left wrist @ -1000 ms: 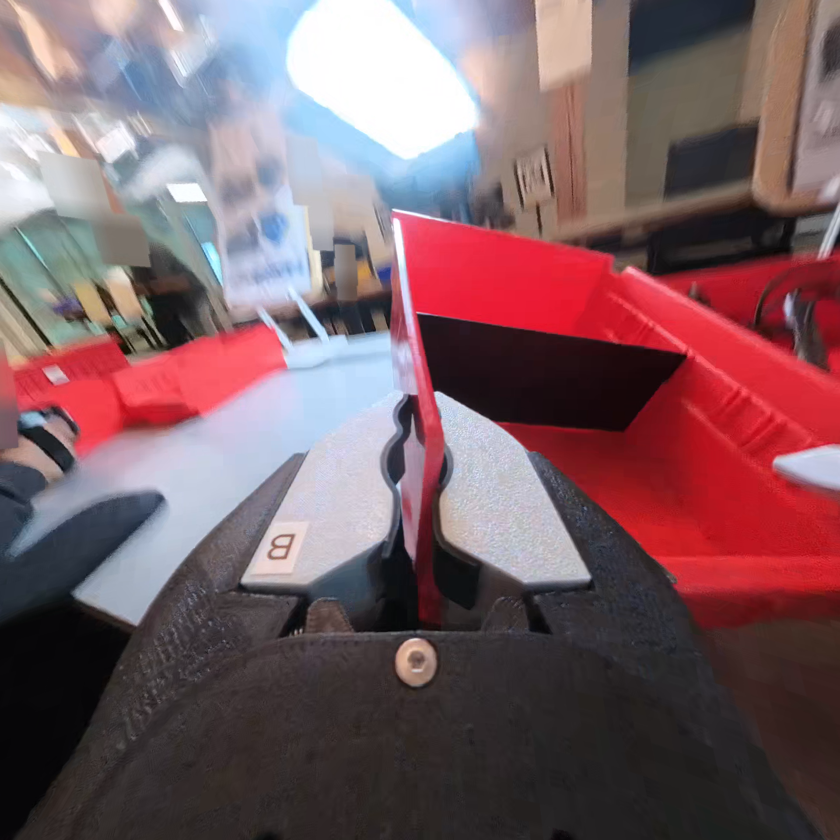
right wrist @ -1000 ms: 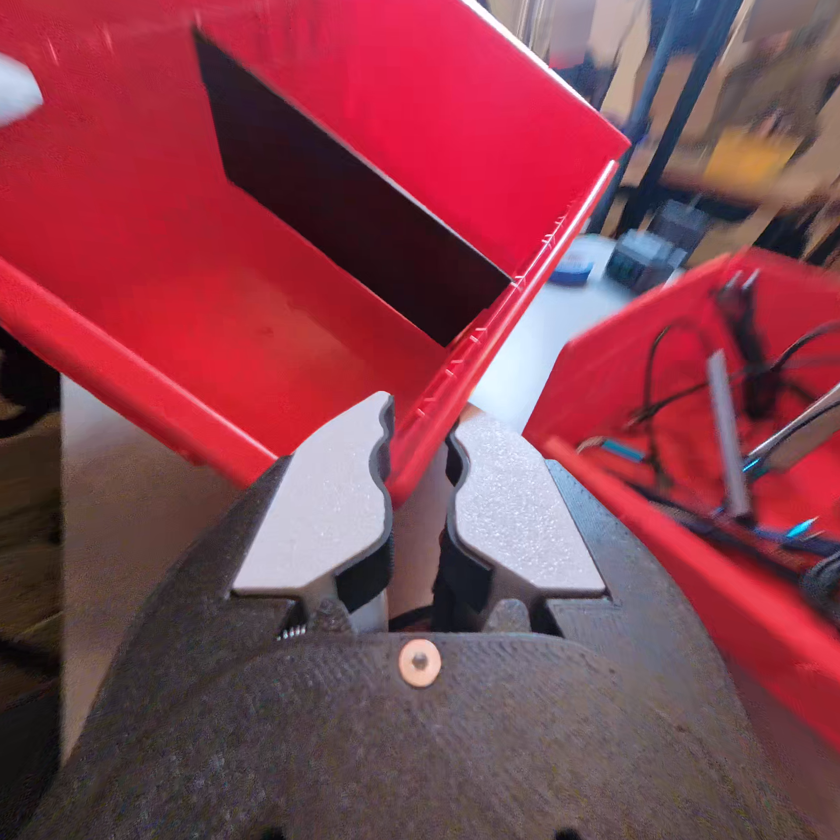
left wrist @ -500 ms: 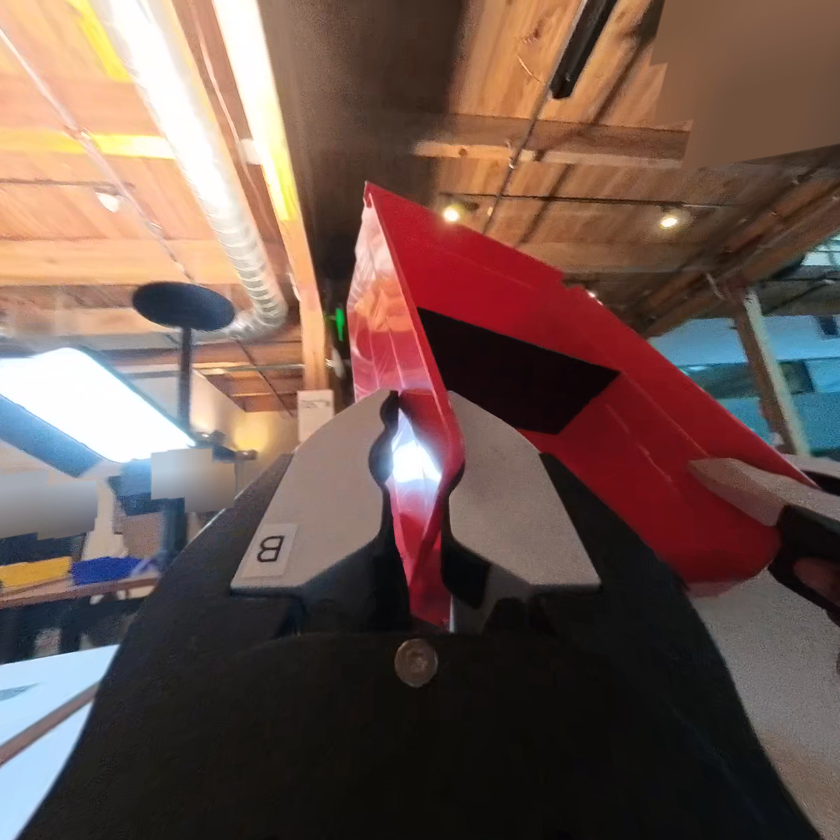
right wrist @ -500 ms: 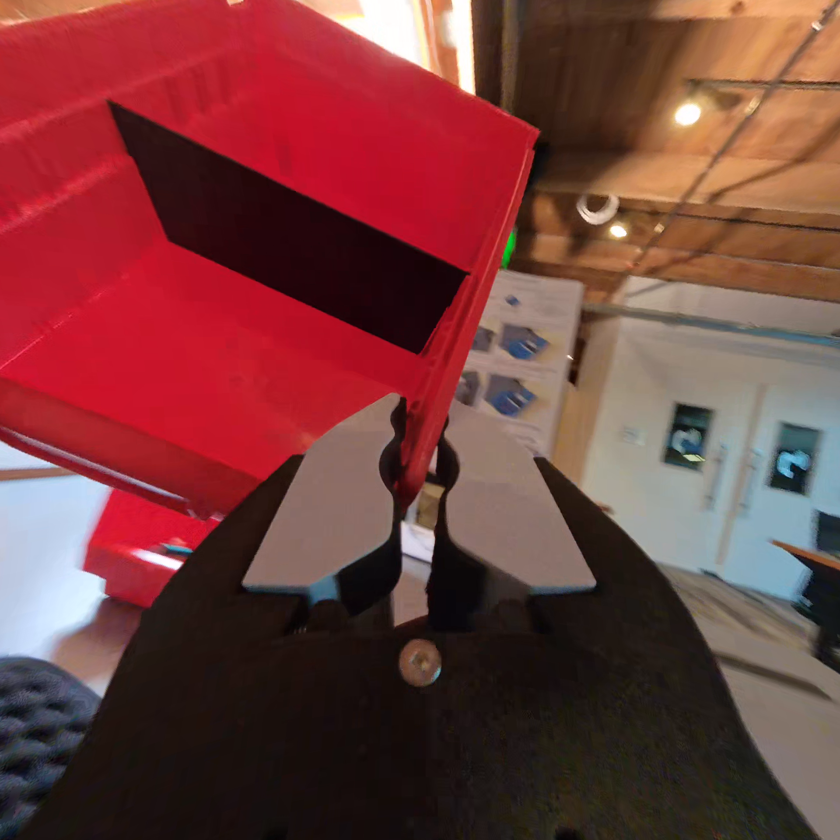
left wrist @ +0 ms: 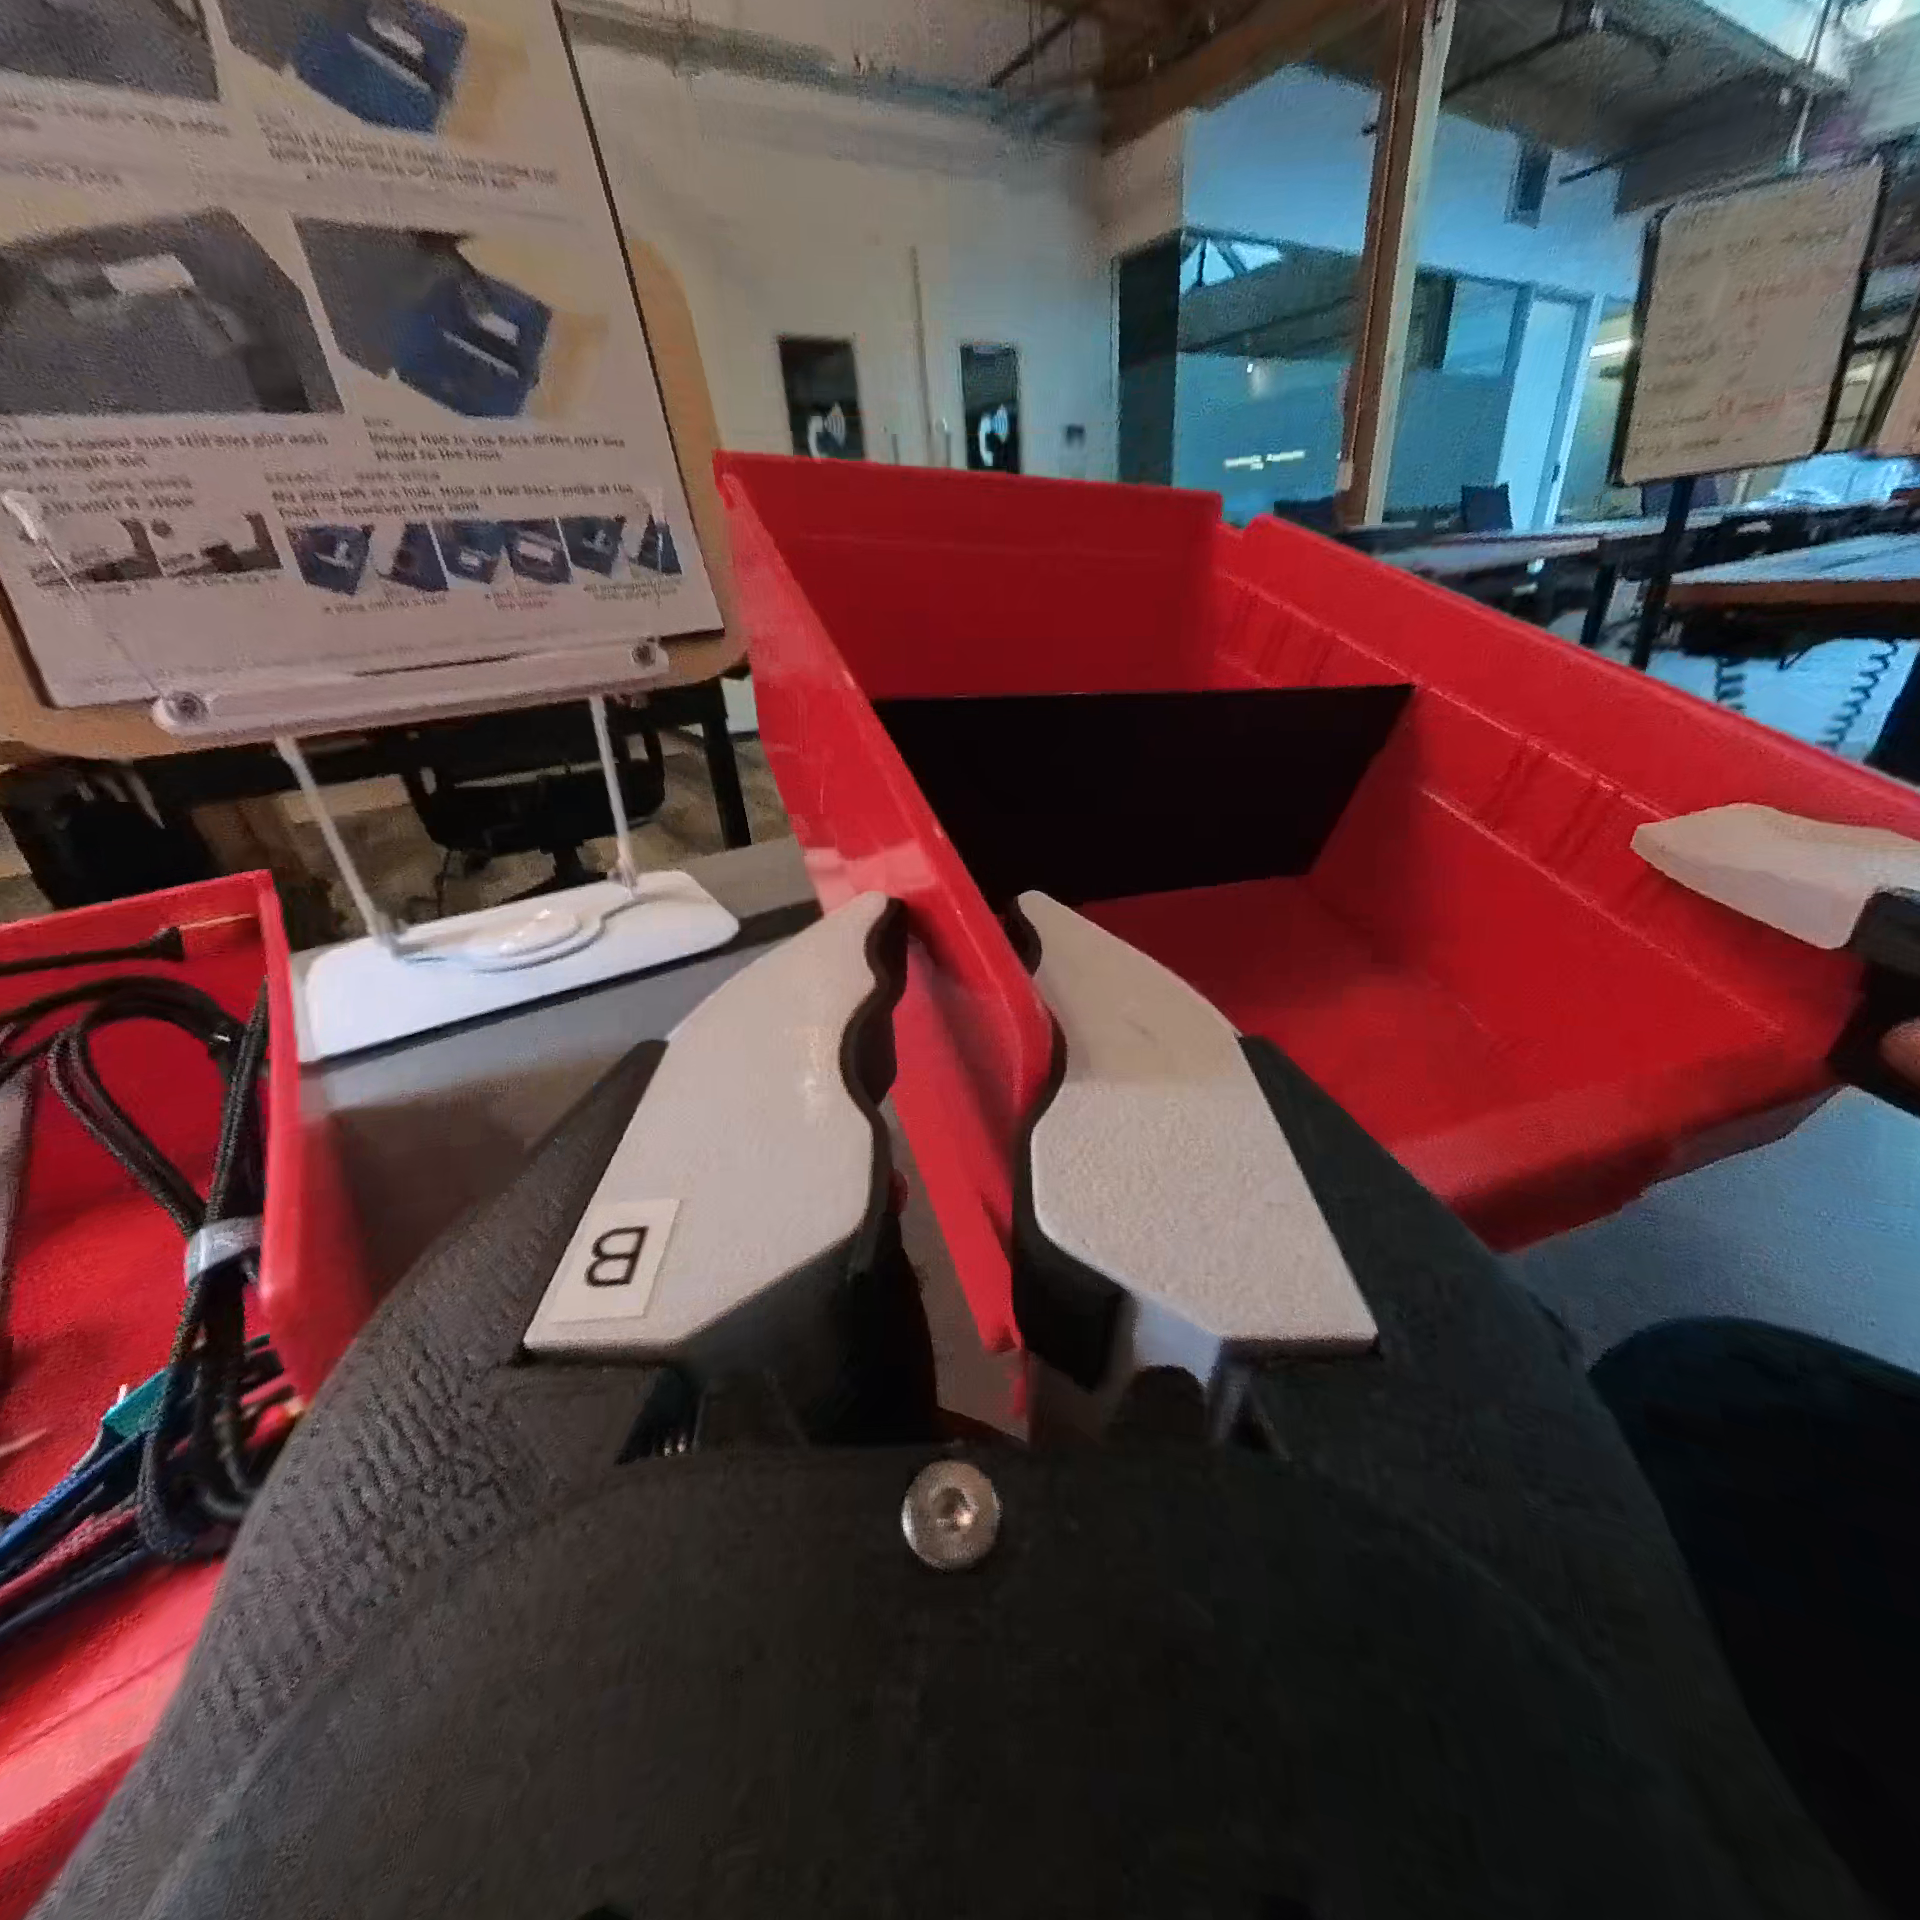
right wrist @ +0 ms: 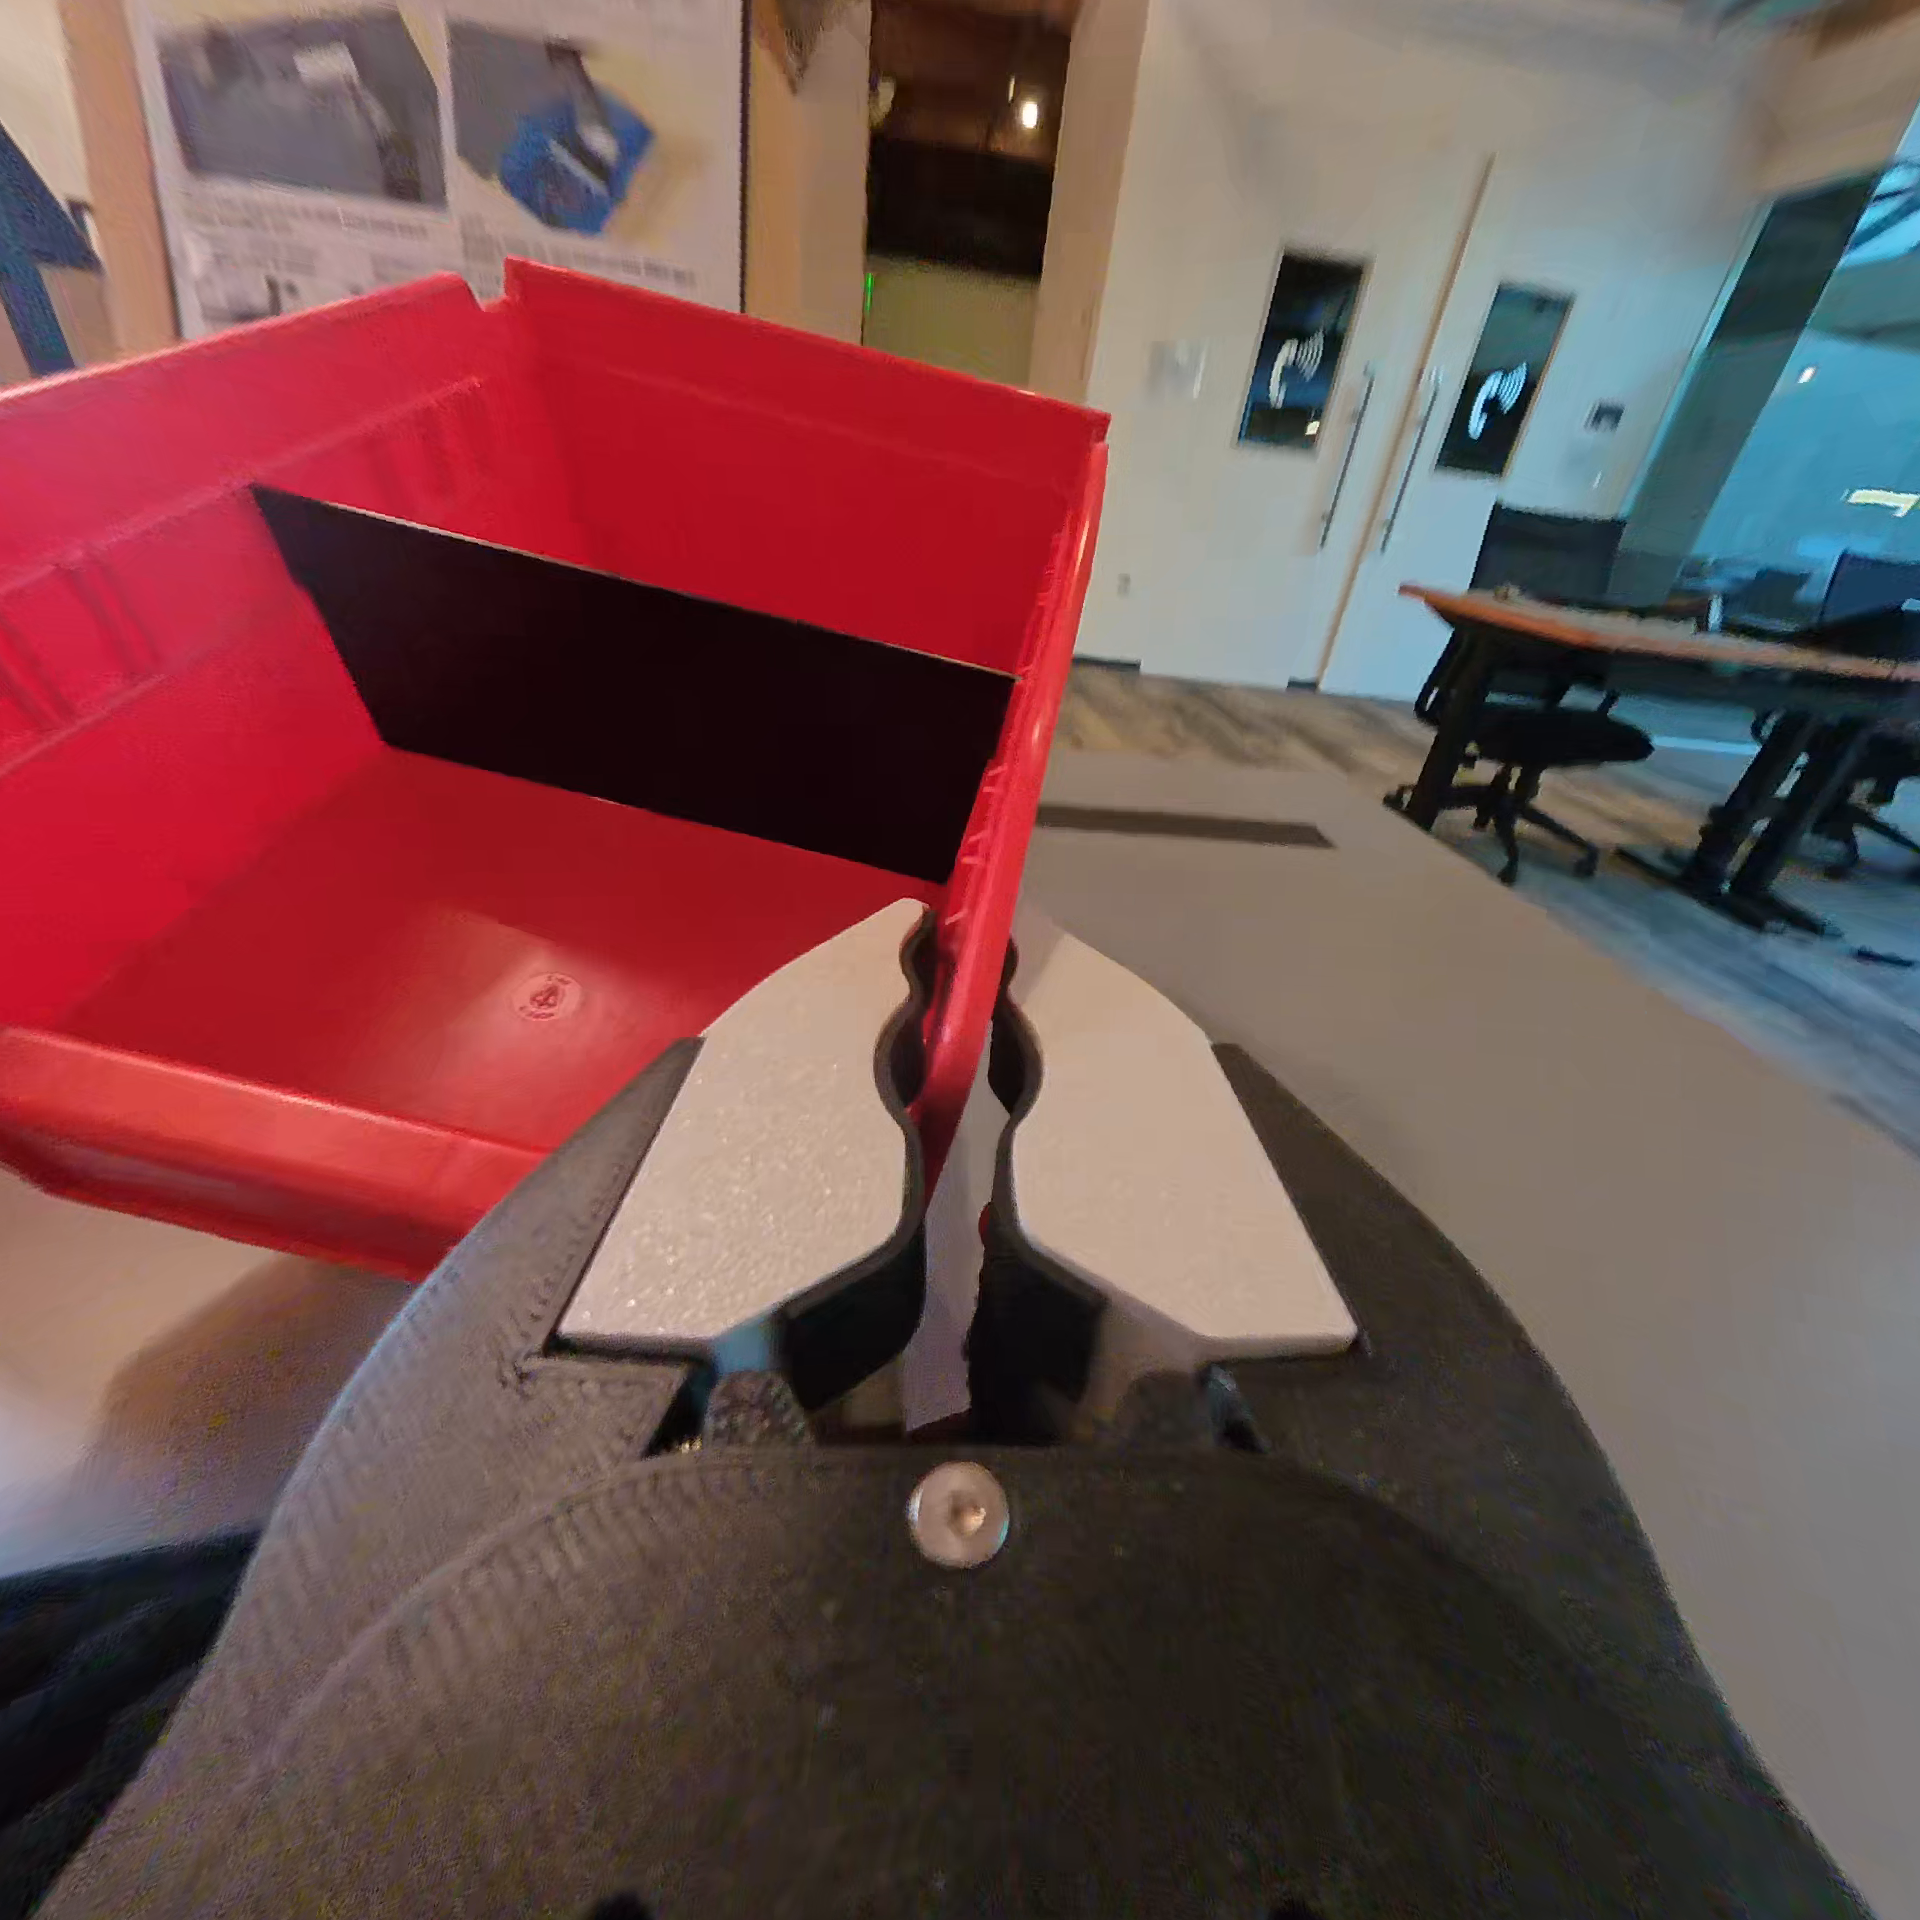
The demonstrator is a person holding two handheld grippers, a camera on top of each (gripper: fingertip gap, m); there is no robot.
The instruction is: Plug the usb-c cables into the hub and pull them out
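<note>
Left gripper (left wrist: 954, 925) straddles the left side wall of an empty red bin (left wrist: 1507, 997), fingers spread a little wider than the wall, so a slack hold at most; contact cannot be told. Right gripper (right wrist: 966, 920) is clenched on the bin's right wall, its finger tip also showing at the far right of the left wrist view. Black divider (right wrist: 665, 696) stands across the bin's interior. Bin sits on the grey bench (right wrist: 1455, 1091). Usb-c cables (left wrist: 197, 1195) lie bundled in a second red bin (left wrist: 281, 1091) just left of the left gripper; hub not made out. Instruction sheet on a clear stand (left wrist: 343, 343) behind
</note>
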